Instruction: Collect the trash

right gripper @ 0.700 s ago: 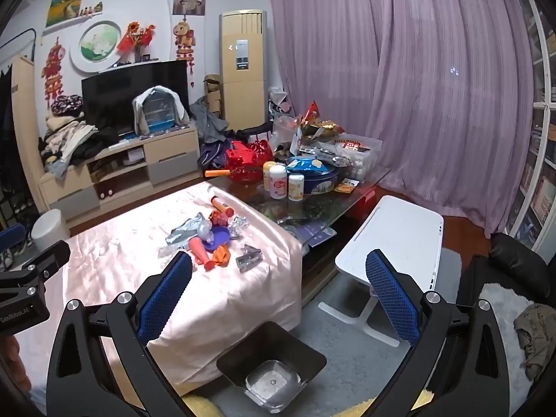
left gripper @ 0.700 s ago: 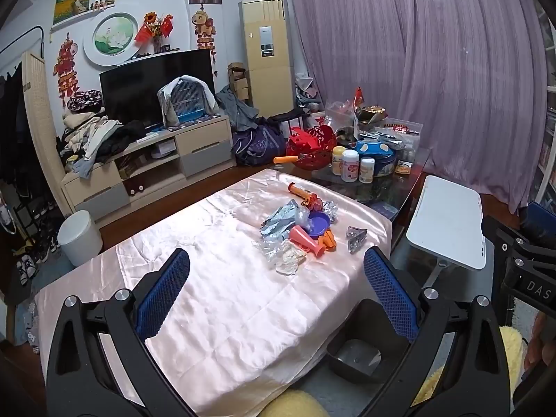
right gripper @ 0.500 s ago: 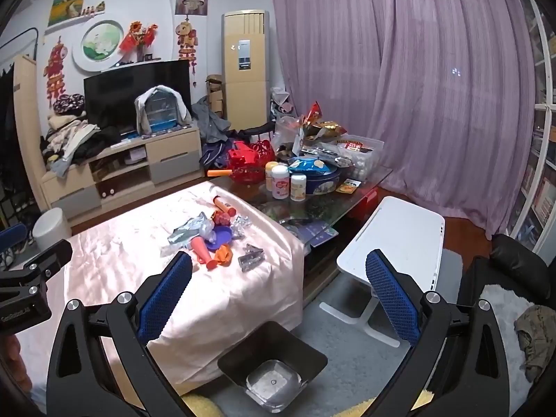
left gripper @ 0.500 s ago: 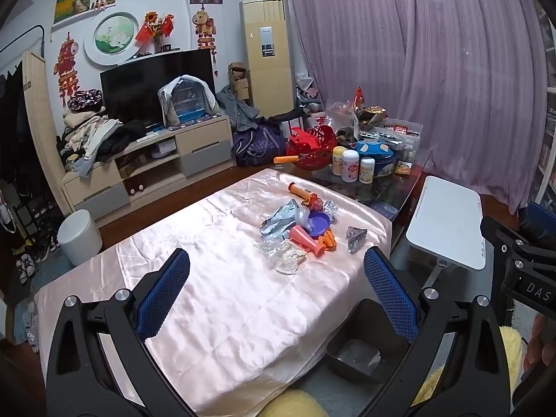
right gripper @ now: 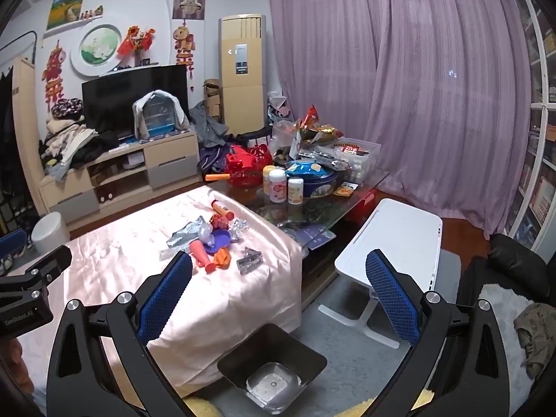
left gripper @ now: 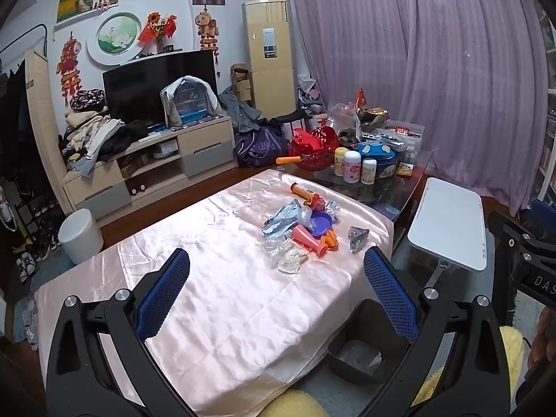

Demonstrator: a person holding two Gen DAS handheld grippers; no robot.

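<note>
Trash pile (left gripper: 300, 227) sat untouched on the far right part of the counter (left gripper: 222, 299), on the pink cloth. Versus the frames half a second back, almost nothing changed: both views drifted only slightly and no item shifted. We judged the task hadn't started; this was still the approach. Black bin (right gripper: 272, 365) stood on the floor at the counter's near corner, only a clear liner visible inside. We held the left gripper (left gripper: 276, 286) released, jaws wide, nothing between the pads, well short of the pile. Right gripper (right gripper: 278, 292) likewise released and empty, hanging above the bin. Smaller bits: orange cone (left gripper: 309, 239), purple lid (left gripper: 321, 224), silver wrapper (left gripper: 358, 238) apart at the right edge.
</note>
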